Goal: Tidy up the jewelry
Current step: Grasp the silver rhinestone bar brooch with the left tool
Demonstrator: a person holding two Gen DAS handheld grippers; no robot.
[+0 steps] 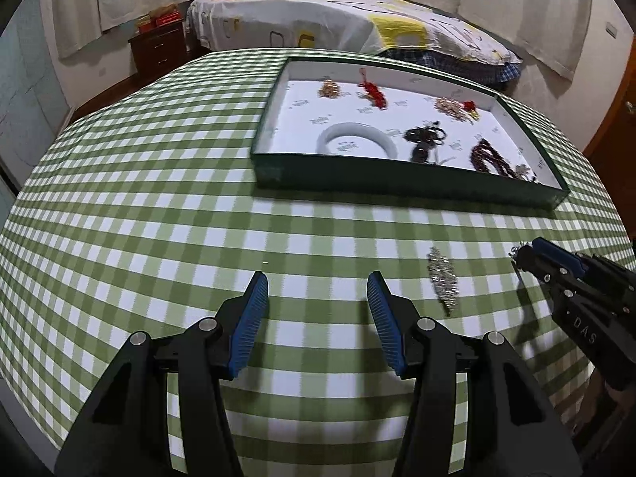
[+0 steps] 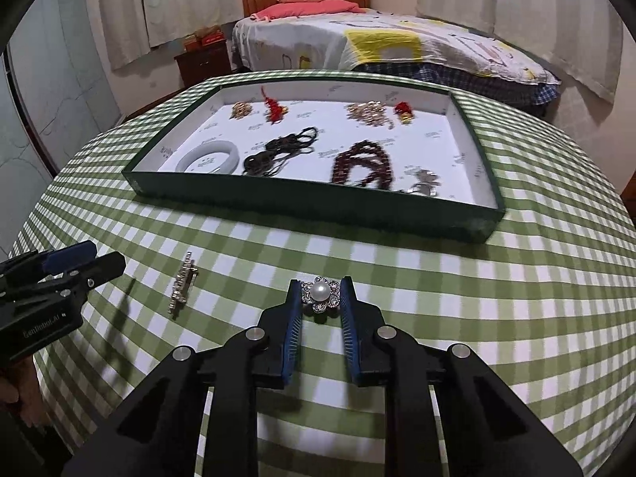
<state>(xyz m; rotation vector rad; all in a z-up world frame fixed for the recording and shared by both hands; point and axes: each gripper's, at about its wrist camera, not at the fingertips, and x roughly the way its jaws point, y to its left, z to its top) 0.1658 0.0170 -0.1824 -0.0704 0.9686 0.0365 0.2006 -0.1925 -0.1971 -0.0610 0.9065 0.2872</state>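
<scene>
1. The right gripper point(image 2: 320, 293) is clamped on a pearl-and-rhinestone flower brooch point(image 2: 320, 294), its blue pads pressing the brooch from both sides just above the green-checked tablecloth point(image 2: 437, 286) near the table's front edge.
2. The left gripper point(image 1: 318, 288) hovers over the cloth with its jaws apart and nothing between them.
3. A slim rhinestone bar brooch point(image 2: 182, 282) lies flat on the cloth between the two grippers, apart from both.
4. Toward the table's far edge sits a shallow dark-green tray point(image 2: 302, 200) with a white lining.
5. Inside the tray, along its near wall, lie a white bangle point(image 2: 208, 160), a black cord necklace point(image 2: 278, 150), a dark red bead string point(image 2: 359, 165) and a small silver piece point(image 2: 423, 183).
6. Along the tray's far wall rest two gold chain clusters point(image 2: 241, 109) point(image 2: 367, 113) and two red knotted charms point(image 2: 273, 109) point(image 2: 403, 110).
7. A bed point(image 2: 397, 43) with a pink pillow point(image 2: 306, 10) stands beyond the table.
</scene>
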